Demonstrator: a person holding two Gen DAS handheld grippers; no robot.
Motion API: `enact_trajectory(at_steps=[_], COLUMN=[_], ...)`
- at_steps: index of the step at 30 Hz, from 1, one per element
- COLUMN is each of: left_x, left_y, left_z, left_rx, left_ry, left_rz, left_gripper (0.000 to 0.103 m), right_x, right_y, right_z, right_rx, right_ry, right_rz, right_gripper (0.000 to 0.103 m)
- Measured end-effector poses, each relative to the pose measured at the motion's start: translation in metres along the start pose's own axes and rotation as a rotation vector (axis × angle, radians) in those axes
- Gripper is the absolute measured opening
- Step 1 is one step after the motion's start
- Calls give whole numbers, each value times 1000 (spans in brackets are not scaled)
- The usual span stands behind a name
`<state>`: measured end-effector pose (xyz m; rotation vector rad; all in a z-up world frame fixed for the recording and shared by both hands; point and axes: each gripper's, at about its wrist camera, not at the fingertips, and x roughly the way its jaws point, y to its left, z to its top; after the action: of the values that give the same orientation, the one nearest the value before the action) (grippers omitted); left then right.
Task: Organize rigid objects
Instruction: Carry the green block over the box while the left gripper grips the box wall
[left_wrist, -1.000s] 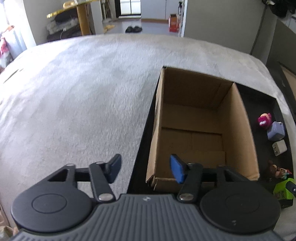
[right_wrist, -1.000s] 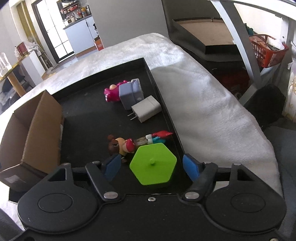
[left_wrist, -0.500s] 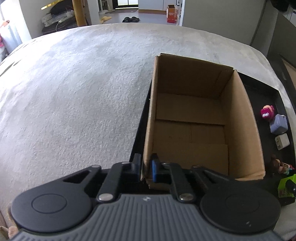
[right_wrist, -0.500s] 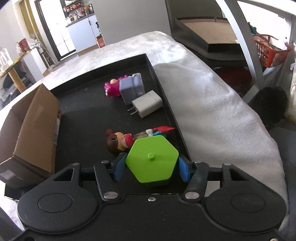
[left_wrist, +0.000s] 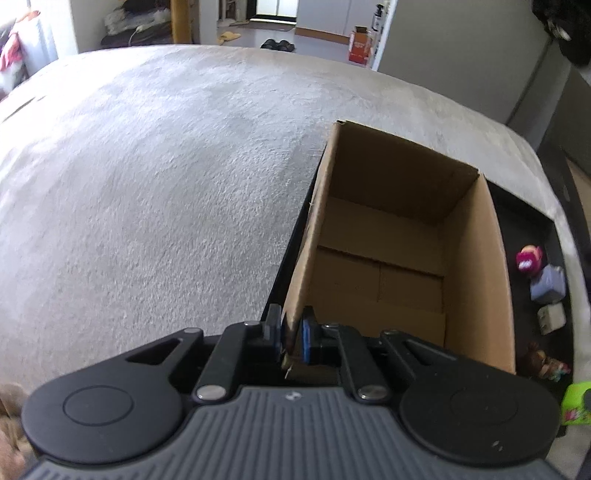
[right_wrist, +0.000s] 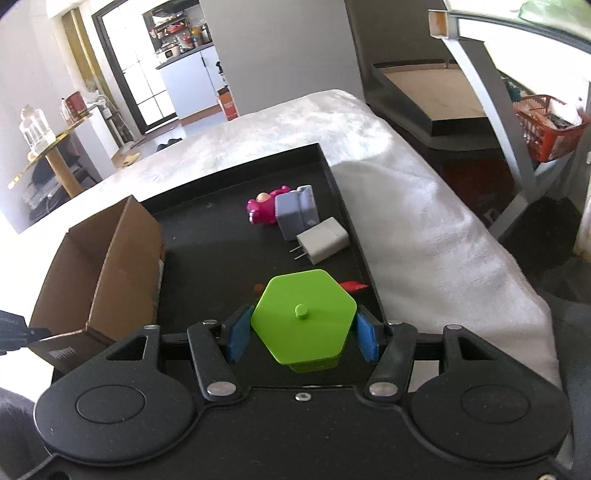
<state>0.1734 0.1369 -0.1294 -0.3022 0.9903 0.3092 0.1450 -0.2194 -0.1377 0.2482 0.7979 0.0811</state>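
An open cardboard box (left_wrist: 476, 280) stands empty in a black tray (right_wrist: 221, 236). My left gripper (left_wrist: 291, 334) is shut on the near corner of the box's left wall. My right gripper (right_wrist: 302, 334) is shut on a green hexagonal box (right_wrist: 303, 319), held a little above the tray floor. Further along the tray lie a pink bear figure (right_wrist: 263, 209), a lilac block (right_wrist: 297, 217) and a white charger (right_wrist: 323, 240). A small doll is mostly hidden behind the green box; only red bits (right_wrist: 354, 285) show. The left wrist view shows the doll (left_wrist: 543, 363) beside the cardboard box.
The tray lies on a pale fuzzy blanket (left_wrist: 147, 184) that spreads wide to the left of the box. On the right the blanket (right_wrist: 424, 221) drops off toward a dark frame and an orange basket (right_wrist: 546, 129). The room floor lies beyond.
My left gripper closed on the box's near corner. My right gripper closed on the green hexagonal box and lifted it slightly, so it now hides most of the doll.
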Motion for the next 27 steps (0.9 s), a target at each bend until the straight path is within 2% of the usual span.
enact_trajectory(at_steps=[5, 11, 27], left_x=[-2, -5, -9], left_y=[-8, -8, -6], left_z=[-2, -3, -5], left_rx=[47, 67, 75], left_ry=[-9, -10, -31], left_rz=[30, 18, 26], left_gripper=[9, 9, 9], right_x=[4, -7, -8], right_y=[-3, 7, 82], right_z=[4, 13, 41], right_rx=[42, 26, -137], right_ry=[-15, -33, -42], right_rz=[34, 74, 164], right_gripper=[56, 56, 56])
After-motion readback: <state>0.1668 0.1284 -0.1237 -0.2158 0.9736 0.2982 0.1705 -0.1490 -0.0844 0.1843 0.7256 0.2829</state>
